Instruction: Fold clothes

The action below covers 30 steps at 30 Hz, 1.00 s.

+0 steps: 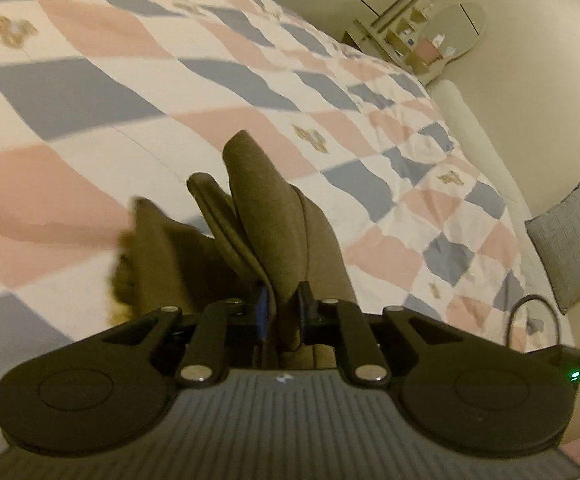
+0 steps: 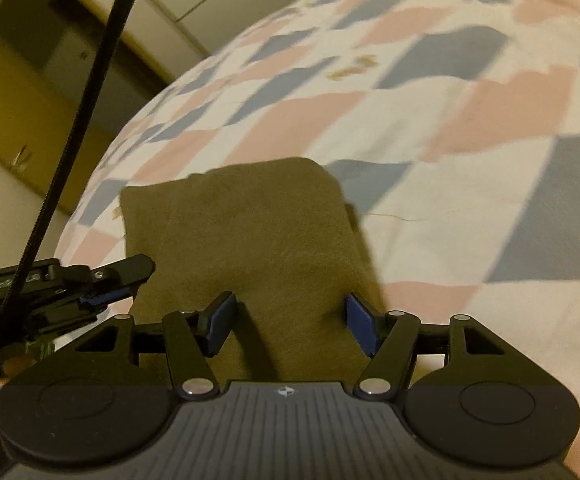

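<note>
A brown-olive folded garment (image 1: pixel 266 220) stands bunched in layers between the fingers of my left gripper (image 1: pixel 280 312), which is shut on its edge above the checked quilt. In the right wrist view the same garment (image 2: pixel 246 236) lies as a flat folded rectangle on the bed. My right gripper (image 2: pixel 290 320) hovers over its near part, open, blue pads (image 2: pixel 222 320) spread apart with cloth below them. The left gripper (image 2: pixel 102 280) shows at the garment's left edge, shut on the cloth.
The bed carries a pink, blue and white checked quilt (image 1: pixel 130 100). A grey cushion (image 1: pixel 569 240) lies at the right, a dressing table with a mirror (image 1: pixel 449 32) beyond. A black cable (image 2: pixel 70 140) crosses the right wrist view; cupboards (image 2: pixel 50 60) stand behind the bed.
</note>
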Tool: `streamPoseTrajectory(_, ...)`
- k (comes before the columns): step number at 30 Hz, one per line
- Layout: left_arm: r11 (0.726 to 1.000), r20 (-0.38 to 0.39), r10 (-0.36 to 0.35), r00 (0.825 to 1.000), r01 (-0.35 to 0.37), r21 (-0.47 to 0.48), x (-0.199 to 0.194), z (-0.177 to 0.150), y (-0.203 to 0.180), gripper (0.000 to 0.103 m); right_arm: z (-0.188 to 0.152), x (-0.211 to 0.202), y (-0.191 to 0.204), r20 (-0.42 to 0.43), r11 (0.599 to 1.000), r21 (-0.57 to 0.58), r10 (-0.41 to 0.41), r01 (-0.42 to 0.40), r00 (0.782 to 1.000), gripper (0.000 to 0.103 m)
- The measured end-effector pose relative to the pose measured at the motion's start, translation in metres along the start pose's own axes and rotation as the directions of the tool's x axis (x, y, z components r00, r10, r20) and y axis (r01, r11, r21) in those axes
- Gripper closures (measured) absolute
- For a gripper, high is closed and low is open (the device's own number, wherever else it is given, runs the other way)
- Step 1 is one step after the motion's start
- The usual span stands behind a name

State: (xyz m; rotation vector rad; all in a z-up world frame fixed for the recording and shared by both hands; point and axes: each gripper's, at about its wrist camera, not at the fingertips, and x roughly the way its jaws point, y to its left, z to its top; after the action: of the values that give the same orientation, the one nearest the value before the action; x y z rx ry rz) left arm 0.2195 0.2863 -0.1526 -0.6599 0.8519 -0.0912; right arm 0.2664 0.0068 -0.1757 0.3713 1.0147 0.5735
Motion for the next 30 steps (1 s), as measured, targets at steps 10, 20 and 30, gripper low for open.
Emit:
streamPoseTrajectory(10, 0.99, -0.07, 0.02, 0.997, -0.03, -0.14, 0.016, -0.018, 0.063, 0.092, -0.025, 0.022, 0.026, -0.068, 0.98, -0.184, -0.086, 0.072, 0.994, 0.037)
streamPoseTrajectory(20, 0.978, -0.103, 0.127, 0.987, -0.142, -0.154, 0.005, -0.017, 0.081, 0.1, -0.026, 0.011, 0.03, -0.045, 0.976, -0.21, -0.061, 0.05, 0.997, 0.034)
streamPoseTrajectory(30, 0.973, -0.031, -0.026, 0.999, 0.018, -0.232, 0.003, 0.004, 0.056, 0.062, -0.032, 0.001, 0.02, -0.047, 0.988, -0.147, -0.056, 0.048, 0.997, 0.033)
